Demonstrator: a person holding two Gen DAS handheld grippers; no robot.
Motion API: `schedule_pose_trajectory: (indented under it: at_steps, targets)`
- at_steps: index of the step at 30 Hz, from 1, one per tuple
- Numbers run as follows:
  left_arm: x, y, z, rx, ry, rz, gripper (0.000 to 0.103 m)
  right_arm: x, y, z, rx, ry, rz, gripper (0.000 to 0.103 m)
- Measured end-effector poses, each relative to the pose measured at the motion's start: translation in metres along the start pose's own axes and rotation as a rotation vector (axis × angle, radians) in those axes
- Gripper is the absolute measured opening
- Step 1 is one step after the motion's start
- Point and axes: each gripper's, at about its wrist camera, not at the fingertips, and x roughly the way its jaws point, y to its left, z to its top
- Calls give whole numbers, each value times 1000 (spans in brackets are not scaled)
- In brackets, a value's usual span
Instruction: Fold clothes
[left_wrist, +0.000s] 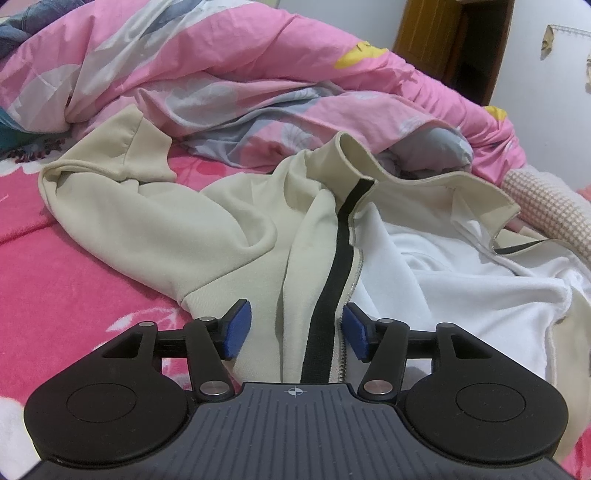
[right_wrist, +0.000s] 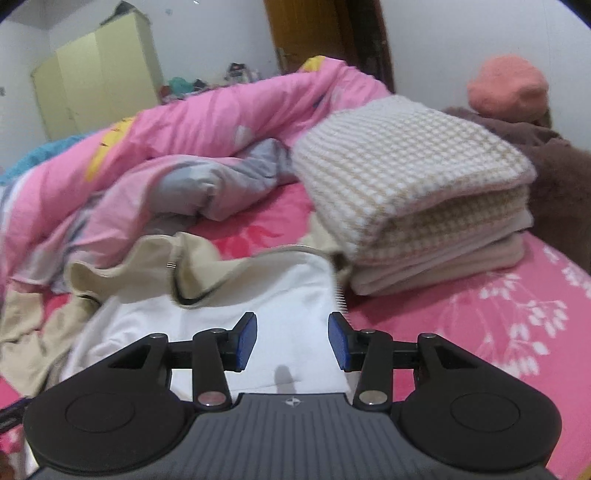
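A cream zip-up jacket (left_wrist: 155, 229) lies spread on the bed, its front open so the white lining (left_wrist: 461, 295) shows. One sleeve is bent to the far left. The black zipper band (left_wrist: 340, 258) runs from the collar down between my left gripper's (left_wrist: 295, 330) blue pads; this gripper is open and the pads stand apart from the cloth. In the right wrist view the same jacket's white lining (right_wrist: 229, 317) lies under my right gripper (right_wrist: 291, 341), which is open with nothing gripped, near the jacket's right zipper edge (right_wrist: 338, 295).
A crumpled pink quilt (left_wrist: 221, 62) is heaped behind the jacket. A folded waffle blanket stack (right_wrist: 413, 177) sits right beside the jacket's far right edge. Pink floral bedsheet (right_wrist: 498, 332) shows to the right. A brown plush throw (right_wrist: 561, 173) and a yellow-green wardrobe (right_wrist: 99, 77) are farther back.
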Motion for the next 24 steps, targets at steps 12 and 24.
schedule_pose_trajectory:
  at_steps: [12,24]
  targets:
    - [9,-24,20,115,13,56,70,66,107,39,-311,65,289,80]
    - [36,-31,42,264,155,197,69,179,192,63,-779,88,363,83]
